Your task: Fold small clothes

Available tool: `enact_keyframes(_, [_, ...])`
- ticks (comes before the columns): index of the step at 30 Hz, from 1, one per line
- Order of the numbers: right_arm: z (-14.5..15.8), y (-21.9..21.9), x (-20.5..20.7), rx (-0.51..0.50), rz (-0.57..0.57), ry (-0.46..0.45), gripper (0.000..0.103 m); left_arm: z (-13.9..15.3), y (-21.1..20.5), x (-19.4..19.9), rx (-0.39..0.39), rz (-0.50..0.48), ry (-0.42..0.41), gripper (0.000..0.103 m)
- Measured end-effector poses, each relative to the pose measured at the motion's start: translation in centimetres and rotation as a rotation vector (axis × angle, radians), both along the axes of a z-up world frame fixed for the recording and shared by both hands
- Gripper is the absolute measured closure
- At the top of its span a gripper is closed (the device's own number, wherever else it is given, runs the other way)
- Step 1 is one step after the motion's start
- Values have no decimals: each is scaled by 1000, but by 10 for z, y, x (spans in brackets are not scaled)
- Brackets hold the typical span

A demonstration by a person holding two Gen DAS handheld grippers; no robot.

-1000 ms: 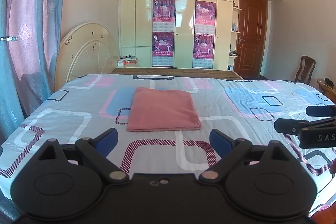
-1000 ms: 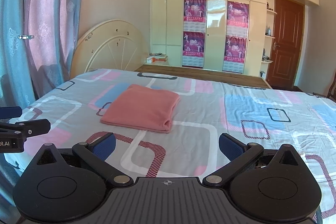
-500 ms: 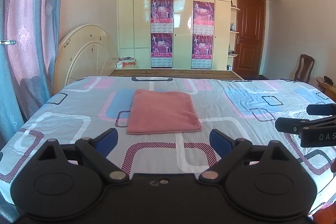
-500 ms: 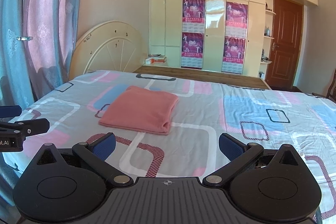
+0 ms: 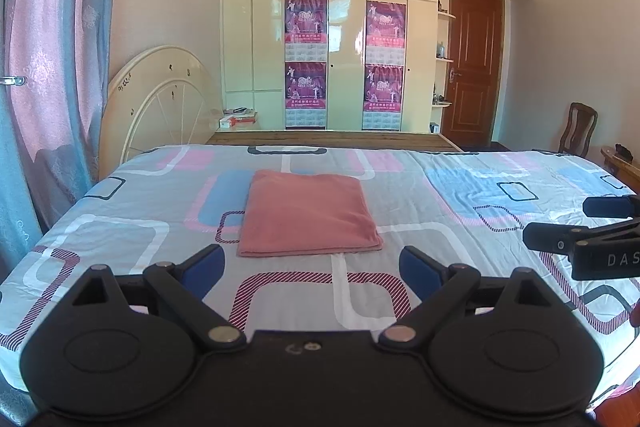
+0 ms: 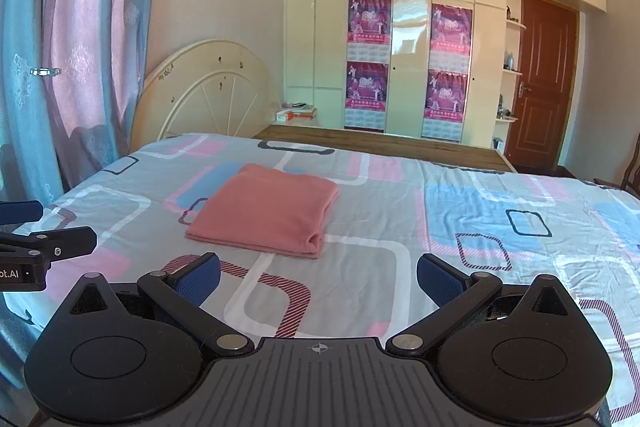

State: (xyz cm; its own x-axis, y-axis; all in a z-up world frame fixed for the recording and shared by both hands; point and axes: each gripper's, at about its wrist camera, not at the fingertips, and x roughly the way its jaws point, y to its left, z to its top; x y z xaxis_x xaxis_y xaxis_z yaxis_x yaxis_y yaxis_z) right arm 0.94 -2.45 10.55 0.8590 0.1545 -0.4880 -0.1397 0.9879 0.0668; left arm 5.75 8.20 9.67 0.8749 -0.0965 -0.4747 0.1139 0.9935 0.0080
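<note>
Two tools hang above the near edge of the bed, both spread wide with nothing between their blue pads. The left tool faces the folded pink cloth almost head-on; the right tool sits further to the right, so the cloth appears ahead and slightly left of its centre. Each tool shows at the margin of the other's view: the right tool at the right edge of the left wrist view, the left tool at the left edge of the right wrist view.

The cloth lies flat on the patterned bedspread, left of the bed's middle, well clear of both tools. It is folded into a nearly square rectangle, its slightly longer axis running from the near edge of the bed toward the far one. A rounded fold shows along its right side, and layered edges show at the near right corner. Beyond the bed stand a cream wardrobe and a brown door.
</note>
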Motion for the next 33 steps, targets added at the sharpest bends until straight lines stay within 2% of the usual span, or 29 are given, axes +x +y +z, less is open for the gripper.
enact_keyframes(33, [-6, -12, 10, 2, 4, 6, 0, 0, -6, 9, 11, -9, -15, 9])
